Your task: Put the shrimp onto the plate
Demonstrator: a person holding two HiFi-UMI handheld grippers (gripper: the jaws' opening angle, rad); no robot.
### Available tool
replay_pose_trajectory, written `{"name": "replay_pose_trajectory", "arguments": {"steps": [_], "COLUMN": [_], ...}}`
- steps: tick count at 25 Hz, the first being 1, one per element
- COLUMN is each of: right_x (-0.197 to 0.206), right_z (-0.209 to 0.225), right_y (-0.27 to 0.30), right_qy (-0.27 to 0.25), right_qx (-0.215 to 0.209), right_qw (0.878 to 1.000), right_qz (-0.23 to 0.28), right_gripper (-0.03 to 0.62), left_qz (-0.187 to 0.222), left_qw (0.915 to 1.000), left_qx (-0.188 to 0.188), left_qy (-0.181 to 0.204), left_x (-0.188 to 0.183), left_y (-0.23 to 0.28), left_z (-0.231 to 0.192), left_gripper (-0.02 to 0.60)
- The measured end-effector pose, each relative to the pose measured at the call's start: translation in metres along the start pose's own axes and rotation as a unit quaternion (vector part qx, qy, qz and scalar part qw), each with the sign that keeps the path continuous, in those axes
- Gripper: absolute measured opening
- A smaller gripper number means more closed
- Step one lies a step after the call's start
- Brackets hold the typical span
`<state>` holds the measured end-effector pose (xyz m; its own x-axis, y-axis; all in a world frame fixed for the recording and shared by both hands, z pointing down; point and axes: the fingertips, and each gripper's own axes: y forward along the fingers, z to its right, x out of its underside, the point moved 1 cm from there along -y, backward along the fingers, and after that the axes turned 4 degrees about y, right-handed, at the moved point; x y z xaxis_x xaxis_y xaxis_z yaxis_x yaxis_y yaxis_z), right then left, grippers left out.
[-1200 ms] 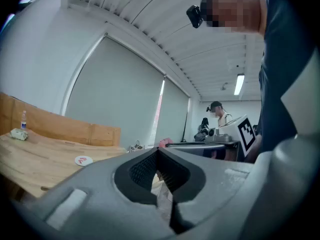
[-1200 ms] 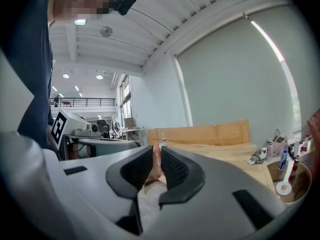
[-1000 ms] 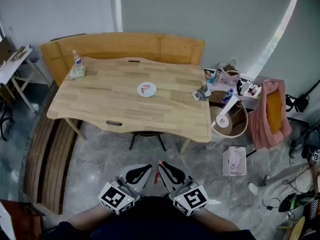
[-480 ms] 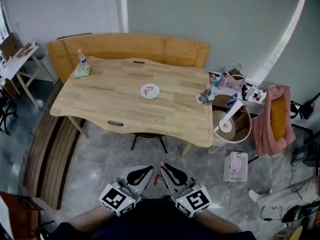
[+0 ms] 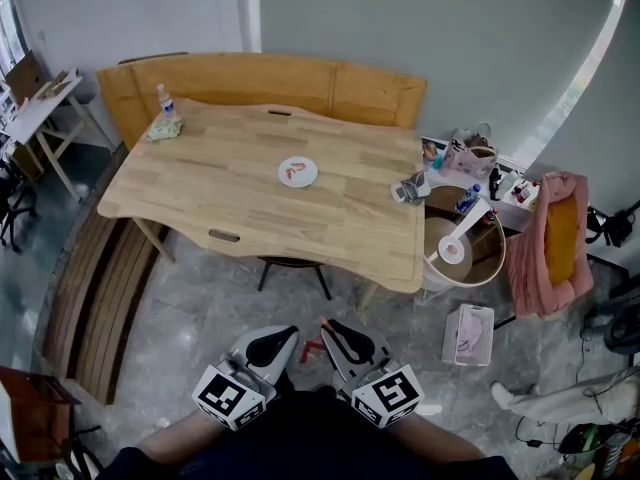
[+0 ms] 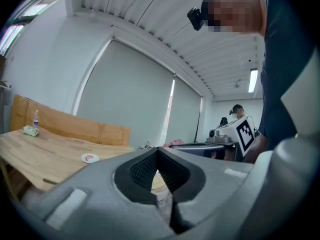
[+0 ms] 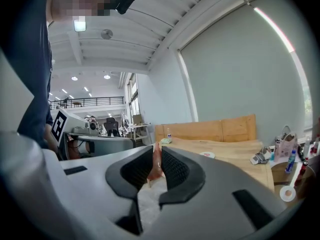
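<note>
A small white plate (image 5: 298, 172) lies mid-table on the wooden table (image 5: 220, 198), with a red shrimp (image 5: 294, 173) on it. Both grippers are low in the head view, well short of the table and over the floor. My right gripper (image 5: 325, 326) is shut on another red-pink shrimp (image 7: 155, 165), which stands upright between its pads. My left gripper (image 5: 290, 330) is shut, its tips meeting on nothing. The plate (image 6: 90, 158) is far ahead and left in the left gripper view, and the plate (image 7: 207, 155) is ahead and right in the right gripper view.
A wooden bench (image 5: 270, 83) wraps the table's far side and left. A bottle (image 5: 165, 98) and a green cloth (image 5: 160, 128) sit at the far left corner. A stool (image 5: 290, 265) stands under the near edge. A round bin (image 5: 462, 251), clutter and a pink cloth (image 5: 548, 243) stand to the right.
The head view has shifted slightly, so the table sits a little differently in frame. Both grippers have edged forward side by side. The right one still grips its shrimp.
</note>
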<state>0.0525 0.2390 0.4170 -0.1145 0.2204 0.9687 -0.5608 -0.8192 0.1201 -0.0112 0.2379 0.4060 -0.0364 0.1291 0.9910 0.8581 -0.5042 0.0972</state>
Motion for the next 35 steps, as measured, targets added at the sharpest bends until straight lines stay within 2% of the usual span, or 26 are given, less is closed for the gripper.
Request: {"name": "replay_pose_trajectory", "arguments": {"steps": [7, 12, 23, 28, 35], "right_x": [-0.015, -0.027, -0.053, -0.062, -0.075], "right_z": [0.039, 0.063, 0.088, 0.098, 0.121], "right_y": [0.045, 0.090, 0.201, 0.226, 0.251], "right_qy": [-0.005, 0.000, 0.017, 0.020, 0.016], "right_qx": [0.027, 0.046, 0.087, 0.095, 0.071], "right_qw": [1.000, 0.999, 0.996, 0.995, 0.997], "right_qz": [0.002, 0.001, 0.003, 0.003, -0.001], "right_gripper": [0.060, 0.060, 0.060, 0.060, 0.060], "left_qz": [0.014, 0.023, 0.022, 0.024, 0.025], "left_qw": [0.9998, 0.9989, 0.9961, 0.9957, 0.9971], "left_qx": [0.012, 0.037, 0.084, 0.089, 0.072], "left_qy": [0.001, 0.015, 0.012, 0.010, 0.008], "left_x": [-0.014, -0.030, -0.052, -0.057, -0.066], "left_y": [0.037, 0.063, 0.096, 0.105, 0.124], "left_z": [-0.056, -0.106, -0.216, -0.242, -0.262], "left_gripper": [0.005, 0.003, 0.003, 0.003, 0.003]}}
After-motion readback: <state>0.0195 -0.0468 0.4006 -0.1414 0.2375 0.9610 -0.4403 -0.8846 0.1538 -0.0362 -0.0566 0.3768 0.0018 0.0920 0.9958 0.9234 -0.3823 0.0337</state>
